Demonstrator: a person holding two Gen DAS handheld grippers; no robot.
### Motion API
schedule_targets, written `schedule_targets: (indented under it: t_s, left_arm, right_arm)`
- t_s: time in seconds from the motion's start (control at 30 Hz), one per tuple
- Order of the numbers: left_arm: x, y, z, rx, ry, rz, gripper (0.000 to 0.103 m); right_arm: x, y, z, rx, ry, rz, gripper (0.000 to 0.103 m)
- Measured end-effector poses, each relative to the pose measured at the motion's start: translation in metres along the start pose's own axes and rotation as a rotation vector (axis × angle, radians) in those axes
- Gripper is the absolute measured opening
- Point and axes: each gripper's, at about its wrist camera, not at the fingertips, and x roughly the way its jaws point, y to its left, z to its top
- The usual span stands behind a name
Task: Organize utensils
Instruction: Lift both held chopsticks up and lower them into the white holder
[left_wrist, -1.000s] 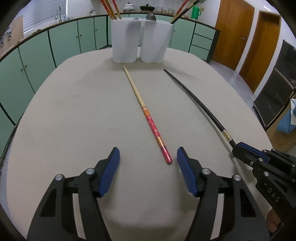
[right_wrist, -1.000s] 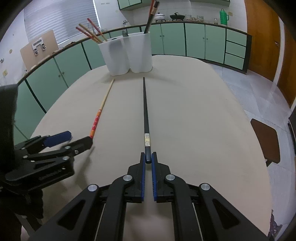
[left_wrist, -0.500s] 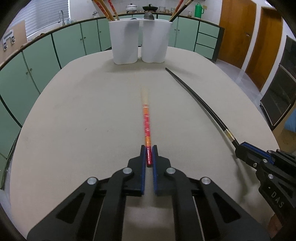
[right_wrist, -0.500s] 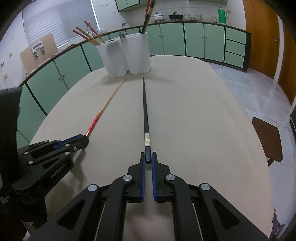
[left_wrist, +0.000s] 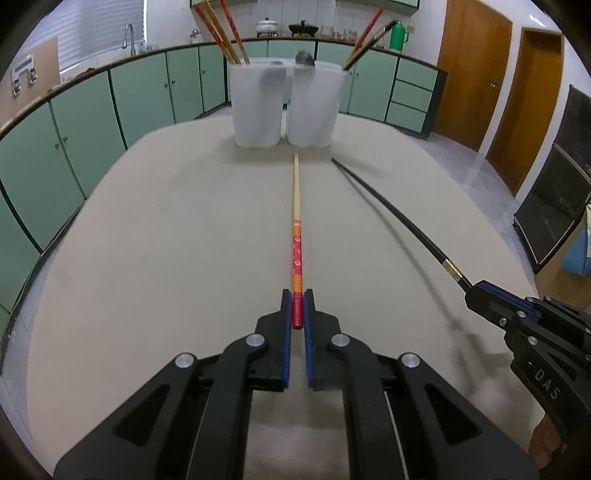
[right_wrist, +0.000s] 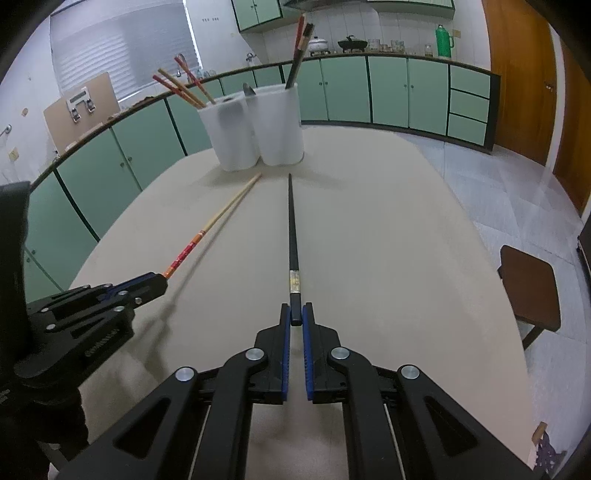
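Observation:
My left gripper (left_wrist: 296, 310) is shut on the red end of a red-and-wood chopstick (left_wrist: 296, 229), which points at two white holders (left_wrist: 255, 107) at the table's far end. My right gripper (right_wrist: 295, 314) is shut on the end of a black chopstick (right_wrist: 292, 229), also pointing toward the holders (right_wrist: 280, 125). Both chopsticks are lifted off the table, side by side. The left holder has red chopsticks (left_wrist: 221, 29) in it; the right holder (left_wrist: 314, 107) has dark ones and a spoon. Each gripper shows in the other's view: right (left_wrist: 476, 291), left (right_wrist: 155, 282).
The beige oval table (left_wrist: 166, 240) has green cabinets (left_wrist: 92, 122) around its far and left sides. A brown stool (right_wrist: 528, 284) stands to the right of the table. Wooden doors (left_wrist: 476, 70) are at the far right.
My left gripper moved onto the red chopstick, shut on its end and lifted it, swinging it to point at the holders. My right gripper raised the black chopstick.

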Motion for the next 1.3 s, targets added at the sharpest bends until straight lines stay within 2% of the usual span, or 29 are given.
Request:
schedule_targets:
  t_s: [0.57,0.87,1.3]
  left_arm:
    - [-0.064,0.008,0.033,0.006,-0.176,0.001,0.005]
    - [-0.094,0.012,0.060,0.024,-0.273,-0.011,0.005]
    - [-0.121,0.014,0.095,0.052,-0.356,-0.045,0.005]
  right_arm:
    - [-0.036,0.005,0.034,-0.025,-0.116,0.013,0.006]
    - [-0.056,0.009,0.069,-0.052,-0.190,0.030,0.006]
    - [-0.082,0.019,0.127,-0.093,-0.249,0.096,0.006]
